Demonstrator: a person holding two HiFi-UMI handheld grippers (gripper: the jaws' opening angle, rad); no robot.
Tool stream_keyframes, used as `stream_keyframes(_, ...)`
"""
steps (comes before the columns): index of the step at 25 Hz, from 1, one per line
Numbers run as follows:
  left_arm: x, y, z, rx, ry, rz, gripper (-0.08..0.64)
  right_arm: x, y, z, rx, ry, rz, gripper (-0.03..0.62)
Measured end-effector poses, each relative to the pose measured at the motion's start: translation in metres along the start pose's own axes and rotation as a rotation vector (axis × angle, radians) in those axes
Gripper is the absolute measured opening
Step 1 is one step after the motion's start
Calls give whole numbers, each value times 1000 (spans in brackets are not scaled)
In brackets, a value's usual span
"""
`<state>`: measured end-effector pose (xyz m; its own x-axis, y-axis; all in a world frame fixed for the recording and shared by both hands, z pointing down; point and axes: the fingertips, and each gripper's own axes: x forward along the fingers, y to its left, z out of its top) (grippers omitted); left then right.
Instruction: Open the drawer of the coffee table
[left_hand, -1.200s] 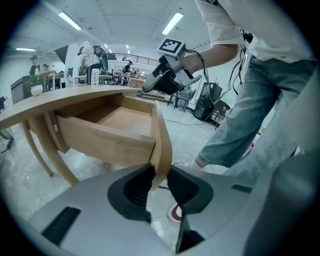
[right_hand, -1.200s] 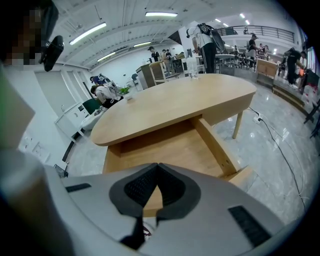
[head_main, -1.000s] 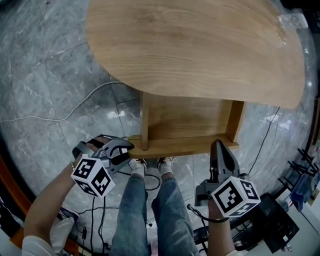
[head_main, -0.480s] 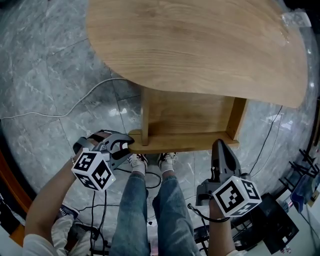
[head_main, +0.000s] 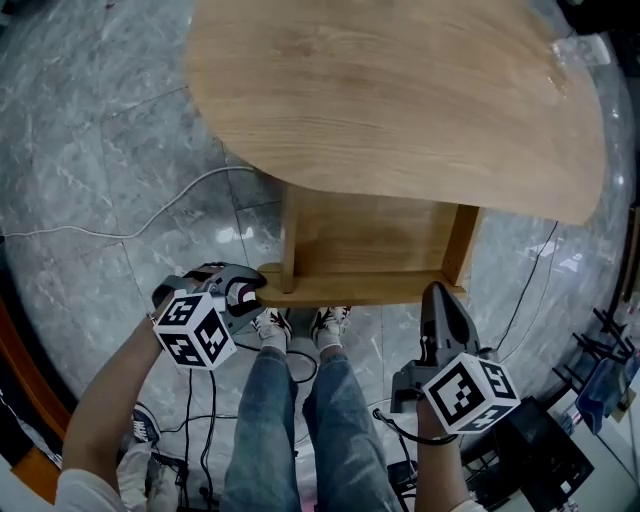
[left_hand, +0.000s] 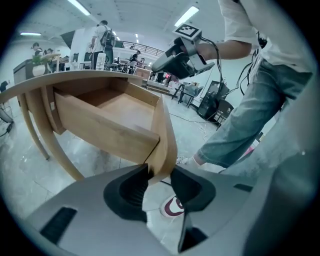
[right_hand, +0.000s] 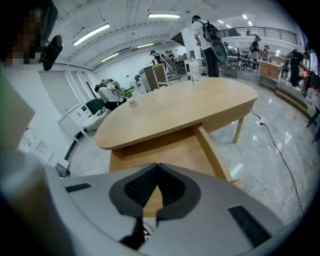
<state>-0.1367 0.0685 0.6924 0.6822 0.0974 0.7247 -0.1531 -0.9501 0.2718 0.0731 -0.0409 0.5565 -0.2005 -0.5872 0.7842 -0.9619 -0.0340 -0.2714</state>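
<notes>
Drawer (left_hand: 112, 125) corner between left gripper's (left_hand: 161, 176) just-opening jaws

Blue jeans (head_main: 268, 420), white sneakers (head_main: 271, 325), white sleeve (head_main: 78, 492)

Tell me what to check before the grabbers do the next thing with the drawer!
1. Drawer pulled out from under the tabletop: ok.
2. Left gripper at the front board: the jaws have just been opening and the board's corner sits between them. Whether the pads press on it: cannot tell.
3. Right gripper shut, with nothing in it: ok.
4. Right gripper apart from the drawer's front right corner: cannot tell, it is very near in the head view.
5. Shoes out of the drawer's way: not ok, they stand right at the front board.
</notes>
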Motion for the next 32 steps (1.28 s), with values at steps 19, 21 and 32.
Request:
stream_keyframes(19, -107, -7, 71, -451, -181, 331, 183, -72, 25, 99, -96, -83, 97, 0)
stream_keyframes(21, -151, 0, 111, -535, -298, 421, 177, -90, 31, 122, -82, -115, 109, 0)
stream_keyframes(32, -341, -7, 288, -760, -606, 903, 114, -222, 37, 261, -123, -330, 150, 0)
